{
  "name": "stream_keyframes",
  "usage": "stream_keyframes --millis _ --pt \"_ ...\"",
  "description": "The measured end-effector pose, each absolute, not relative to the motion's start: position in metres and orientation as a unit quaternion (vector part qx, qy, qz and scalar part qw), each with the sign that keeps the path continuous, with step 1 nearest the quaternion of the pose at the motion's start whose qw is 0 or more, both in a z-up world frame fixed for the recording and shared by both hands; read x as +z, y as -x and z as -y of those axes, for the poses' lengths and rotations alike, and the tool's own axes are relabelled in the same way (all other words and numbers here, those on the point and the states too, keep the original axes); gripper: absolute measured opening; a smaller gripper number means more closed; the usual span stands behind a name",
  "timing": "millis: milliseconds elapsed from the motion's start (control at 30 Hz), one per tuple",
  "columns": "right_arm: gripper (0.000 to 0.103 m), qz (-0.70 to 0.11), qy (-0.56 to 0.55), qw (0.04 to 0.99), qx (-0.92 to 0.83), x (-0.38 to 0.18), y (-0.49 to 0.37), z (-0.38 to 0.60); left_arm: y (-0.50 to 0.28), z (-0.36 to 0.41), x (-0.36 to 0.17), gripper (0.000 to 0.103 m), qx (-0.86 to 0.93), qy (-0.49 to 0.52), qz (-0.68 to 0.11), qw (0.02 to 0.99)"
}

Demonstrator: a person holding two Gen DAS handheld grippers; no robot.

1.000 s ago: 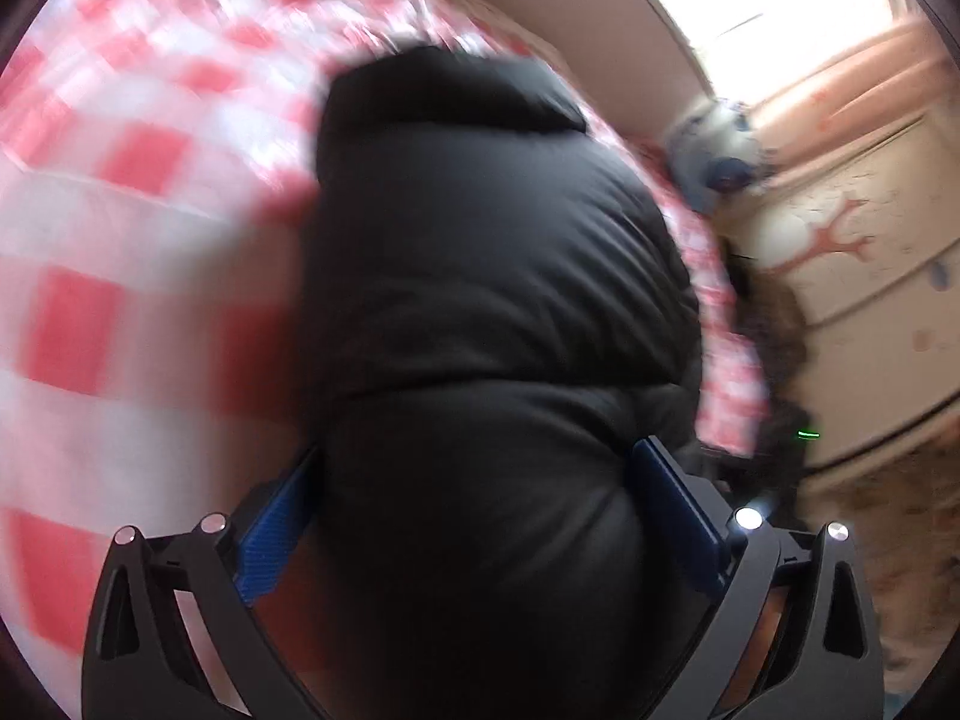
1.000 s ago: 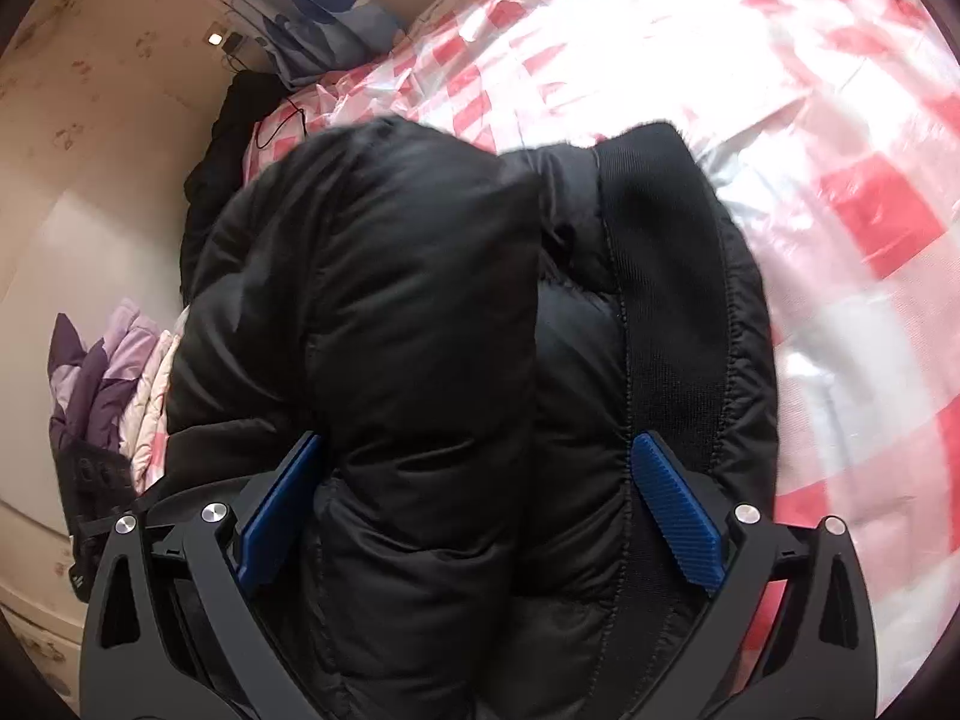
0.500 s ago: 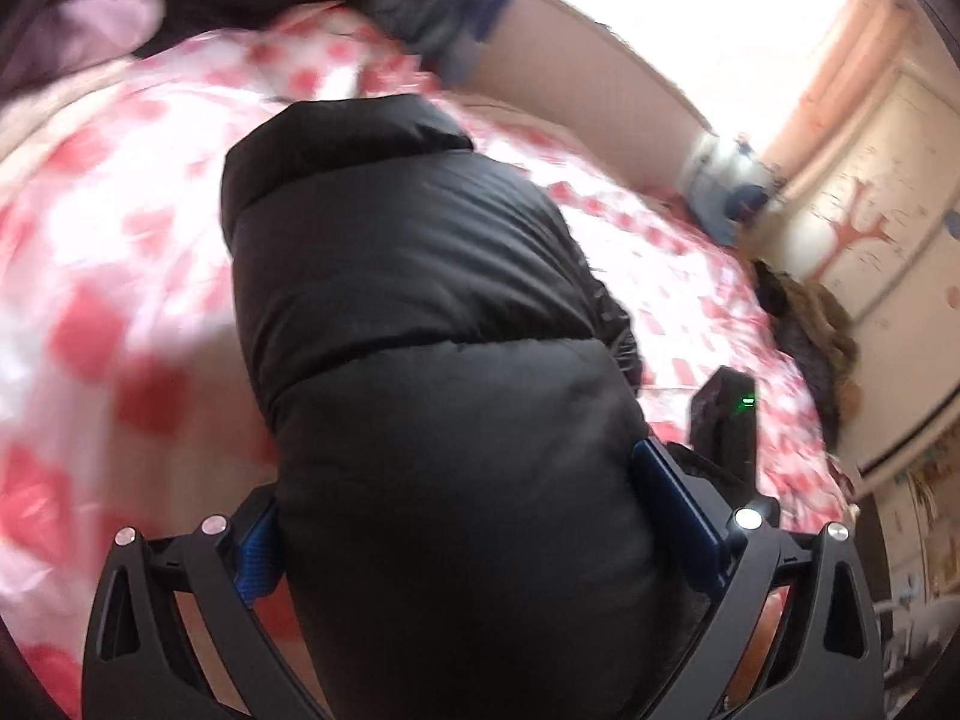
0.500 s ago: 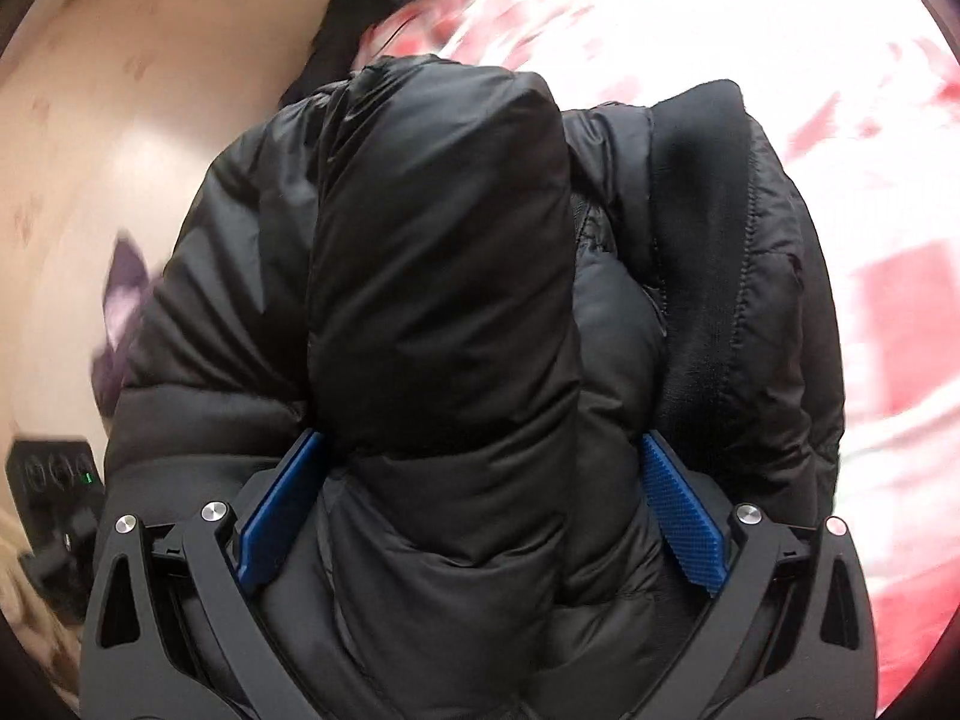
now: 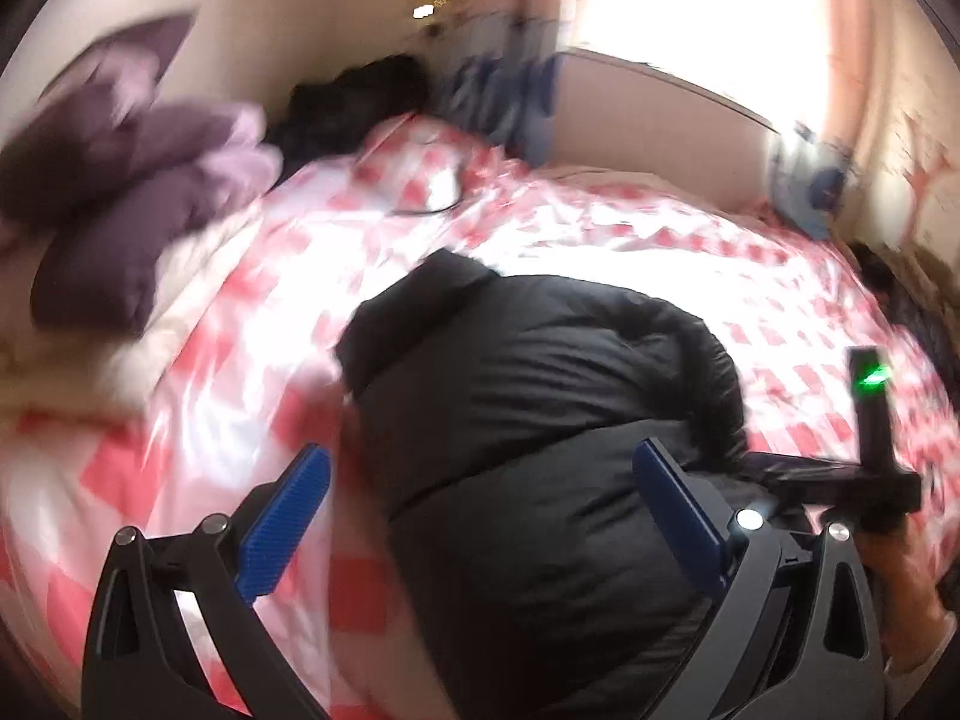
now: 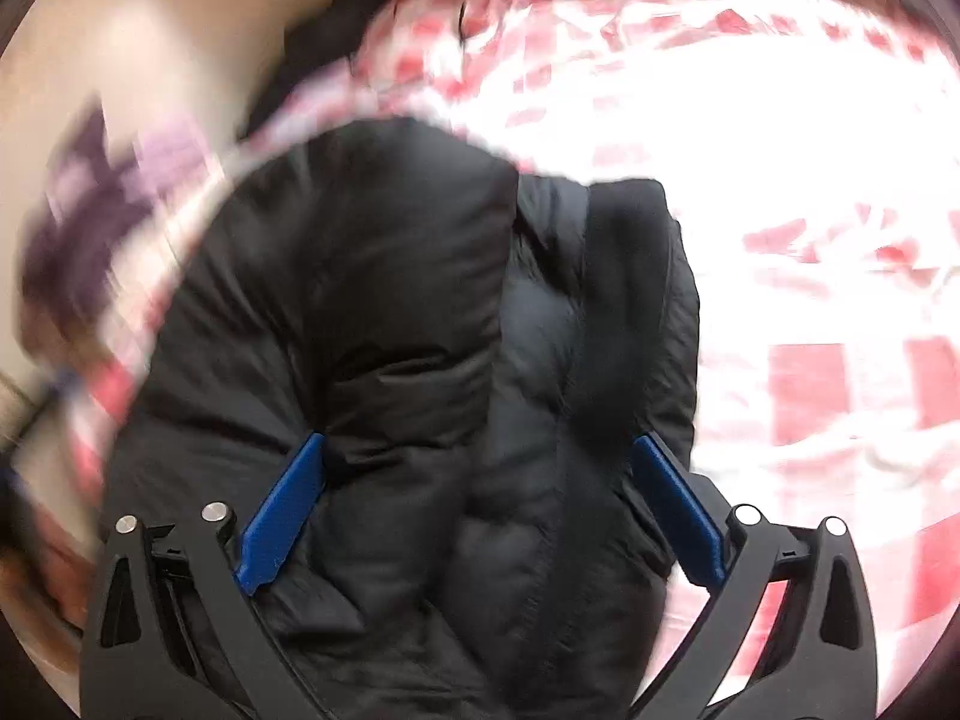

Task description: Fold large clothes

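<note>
Motion blur smeared both your views. Your wide-spread right gripper [image 6: 477, 474] and left gripper [image 5: 480, 483] straddled the quilted black puffer jacket [image 6: 432, 372]; clamping indiscernible. Checked bedspread [image 5: 630, 240] at 12 o'clock.

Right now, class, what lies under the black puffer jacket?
The red-and-white checked bedspread shows all around the black puffer jacket, so the jacket seems to rest on it. Anything directly beneath is hidden by its bulk.

No readable text, labels, brands or numbers anywhere; both views motion-blurred.
</note>
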State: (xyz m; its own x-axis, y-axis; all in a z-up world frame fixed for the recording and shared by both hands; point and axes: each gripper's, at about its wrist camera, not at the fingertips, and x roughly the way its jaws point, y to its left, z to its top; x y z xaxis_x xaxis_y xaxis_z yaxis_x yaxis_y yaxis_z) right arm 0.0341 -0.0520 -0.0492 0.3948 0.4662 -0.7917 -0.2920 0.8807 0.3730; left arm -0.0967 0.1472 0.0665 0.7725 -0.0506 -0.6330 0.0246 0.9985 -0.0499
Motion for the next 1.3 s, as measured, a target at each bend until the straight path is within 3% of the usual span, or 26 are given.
stream_keyframes --millis 67,167,333,500,633,900,1300 --pt "0.097 -0.49 -0.083 0.841 0.216 -0.043 -0.028 0.06 0.092 -0.128 0.061 0.096 -0.021 -0.016 -0.346 0.938" --pt "0.097 -0.394 -0.045 0.889 0.231 0.009 0.005 0.066 0.09 -0.121 0.054 0.096 -0.013 -0.055 -0.355 0.933" --pt "0.097 -0.315 0.0 0.921 0.23 0.05 0.047 0.054 0.111 -0.099 0.073 0.096 0.023 -0.091 -0.306 0.947" --pt "0.097 -0.33 0.049 0.921 0.203 0.045 0.055 0.021 0.117 -0.113 0.085 0.096 0.089 -0.061 -0.291 0.951" --pt "0.097 -0.352 0.041 0.912 0.205 0.041 0.057 0.017 0.111 -0.124 0.081 0.096 0.141 -0.055 -0.325 0.934" --pt "0.097 -0.373 0.026 0.903 0.21 0.042 0.052 0.018 0.111 -0.149 0.073 0.096 0.1 0.068 -0.399 0.909" --pt "0.097 -0.385 0.037 0.901 0.197 0.038 0.046 0.013 0.109 -0.127 0.072 0.096 0.076 0.035 -0.415 0.906"
